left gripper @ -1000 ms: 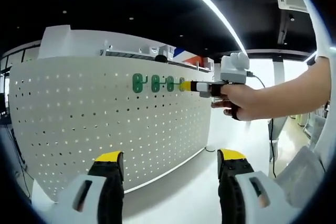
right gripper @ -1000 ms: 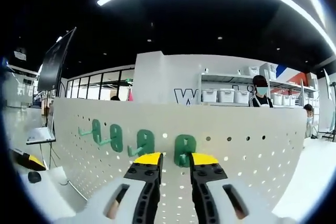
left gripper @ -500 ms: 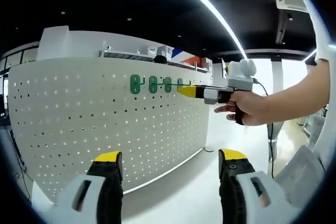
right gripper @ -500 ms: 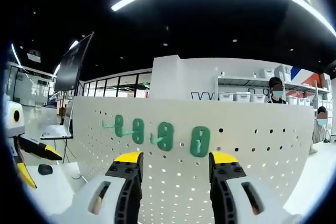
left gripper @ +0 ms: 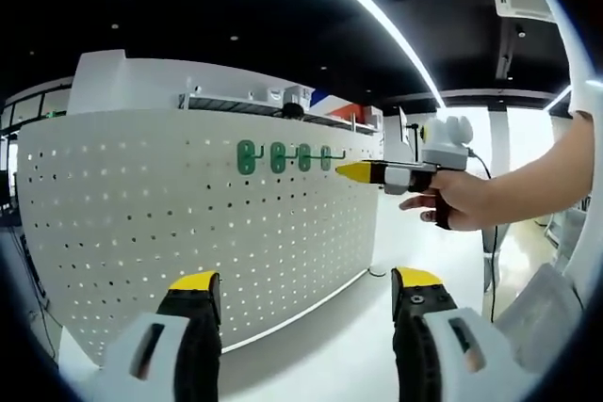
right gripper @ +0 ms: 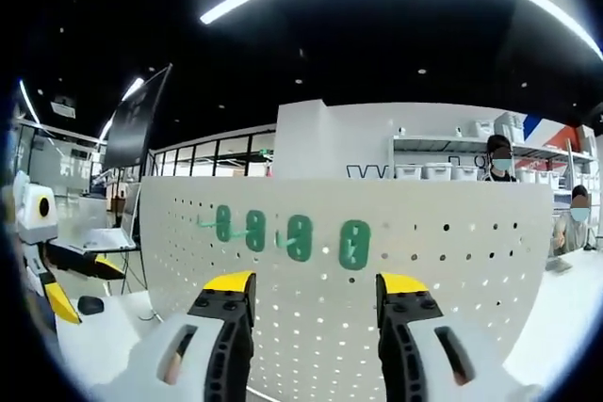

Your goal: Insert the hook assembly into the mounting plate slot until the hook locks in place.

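- Now four green plastic hooks are sitting in a row on the white perforated mounting board.
- Right gripper is hovering before them, jaws apart, gripping nothing.
- Left gripper is hanging back, jaws likewise spread.

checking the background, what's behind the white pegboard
Above the pegboard top edge: shelves with white bins and two people. The board hides everything lower.

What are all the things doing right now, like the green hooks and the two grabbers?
Green hooks: four in a row, hanging on the pegboard.
Pegboard: upright, white, holes mostly bare.
Left gripper: jaws open, holding nothing.
Right gripper: jaws open, holding nothing, apart from the hooks.
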Motion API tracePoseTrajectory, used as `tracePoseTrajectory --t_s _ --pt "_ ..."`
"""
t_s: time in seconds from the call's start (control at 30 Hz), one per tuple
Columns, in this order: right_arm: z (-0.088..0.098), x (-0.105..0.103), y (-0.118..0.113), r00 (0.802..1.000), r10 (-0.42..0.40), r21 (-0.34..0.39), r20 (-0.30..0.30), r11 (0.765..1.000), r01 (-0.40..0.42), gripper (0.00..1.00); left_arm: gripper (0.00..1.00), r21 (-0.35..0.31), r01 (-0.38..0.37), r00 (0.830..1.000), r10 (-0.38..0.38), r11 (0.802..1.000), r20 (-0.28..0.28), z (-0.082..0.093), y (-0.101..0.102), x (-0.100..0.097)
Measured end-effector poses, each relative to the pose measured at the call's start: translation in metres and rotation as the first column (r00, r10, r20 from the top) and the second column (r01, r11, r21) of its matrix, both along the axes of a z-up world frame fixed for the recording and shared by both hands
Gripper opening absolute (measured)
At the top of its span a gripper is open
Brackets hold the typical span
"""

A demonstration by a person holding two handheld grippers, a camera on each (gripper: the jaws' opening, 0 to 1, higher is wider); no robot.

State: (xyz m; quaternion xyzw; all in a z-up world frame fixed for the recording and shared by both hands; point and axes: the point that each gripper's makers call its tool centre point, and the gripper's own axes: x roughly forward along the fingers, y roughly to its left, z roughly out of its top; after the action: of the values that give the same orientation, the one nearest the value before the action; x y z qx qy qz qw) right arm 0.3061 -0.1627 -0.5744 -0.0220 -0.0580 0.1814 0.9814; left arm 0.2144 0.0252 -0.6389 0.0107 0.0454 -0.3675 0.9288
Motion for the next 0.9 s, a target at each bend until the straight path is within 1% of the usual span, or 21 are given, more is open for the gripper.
tracePoseTrajectory --t_s 0.17,0.3,0.43,0.53,0.6,0.73,0.9 --pt "-0.003 -0.013 -0.004 1.0 0.011 0.002 -0.001 1.0 -0.011 0.51 0.76 -0.001 0.0 1.0 0.0 1.0 0.005 0.001 -0.001 0.0" --pt "-0.008 -0.023 -0.003 1.0 0.03 -0.006 -0.009 1.0 -0.03 0.51 0.76 -0.004 -0.001 1.0 0.001 1.0 0.012 0.004 -0.001 -0.001" --pt "-0.015 -0.035 0.002 0.998 0.06 -0.02 -0.029 0.998 -0.061 0.49 0.76 -0.003 -0.005 1.0 0.006 1.0 0.017 0.005 0.001 -0.003" --pt "-0.017 -0.041 0.001 0.997 0.066 -0.016 -0.03 0.998 -0.066 0.51 0.75 -0.007 -0.008 1.0 0.008 1.0 0.016 0.006 0.003 -0.004" --pt "-0.019 -0.047 0.002 0.997 0.072 -0.017 -0.03 0.997 -0.073 0.51 0.73 0.001 -0.013 0.999 0.013 1.0 0.033 0.009 0.005 -0.006" --pt "-0.024 -0.057 0.004 0.995 0.088 -0.042 -0.036 0.995 -0.089 0.51 0.75 0.003 -0.014 0.999 0.014 1.0 0.038 0.011 0.007 -0.007" --pt "-0.026 -0.066 -0.001 0.996 0.085 -0.034 -0.041 0.996 -0.087 0.53 0.76 0.014 -0.021 0.999 0.02 1.0 0.043 0.009 0.012 -0.011"
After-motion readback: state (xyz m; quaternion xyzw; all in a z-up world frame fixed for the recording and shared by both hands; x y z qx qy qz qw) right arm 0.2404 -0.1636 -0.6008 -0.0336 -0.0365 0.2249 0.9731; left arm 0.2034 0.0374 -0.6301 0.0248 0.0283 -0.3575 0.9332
